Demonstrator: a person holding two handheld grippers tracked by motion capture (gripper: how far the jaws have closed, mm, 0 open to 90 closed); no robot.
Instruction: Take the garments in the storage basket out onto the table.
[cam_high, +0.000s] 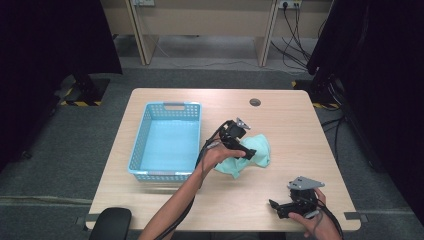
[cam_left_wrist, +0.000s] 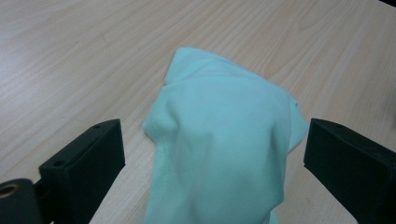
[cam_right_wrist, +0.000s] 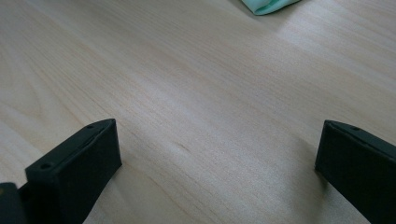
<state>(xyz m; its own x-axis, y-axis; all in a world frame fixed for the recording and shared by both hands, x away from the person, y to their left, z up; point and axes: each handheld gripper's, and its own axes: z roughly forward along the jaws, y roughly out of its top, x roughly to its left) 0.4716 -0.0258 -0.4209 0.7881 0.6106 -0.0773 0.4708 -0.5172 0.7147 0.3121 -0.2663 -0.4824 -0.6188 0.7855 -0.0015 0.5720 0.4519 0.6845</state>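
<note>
The mint-green cloth (cam_left_wrist: 219, 144) lies bunched on the table (cam_high: 290, 125), just right of the blue basket (cam_high: 167, 142) (which holds nothing yet). The left gripper (cam_high: 246, 151) straddles it, jaws wide, not pressing. The right gripper (cam_high: 276, 206) rests open, well apart. Grasping and placing appear left.

A lab-style recording space, a light wooden table (cam_high: 300, 125) standing on grey carpet, black curtains (cam_high: 50, 50) hanging at both sides, cables (cam_high: 295, 35) trailing from a wall socket (cam_high: 290, 4), hazard tape (cam_high: 80, 103) marking stand bases.
</note>
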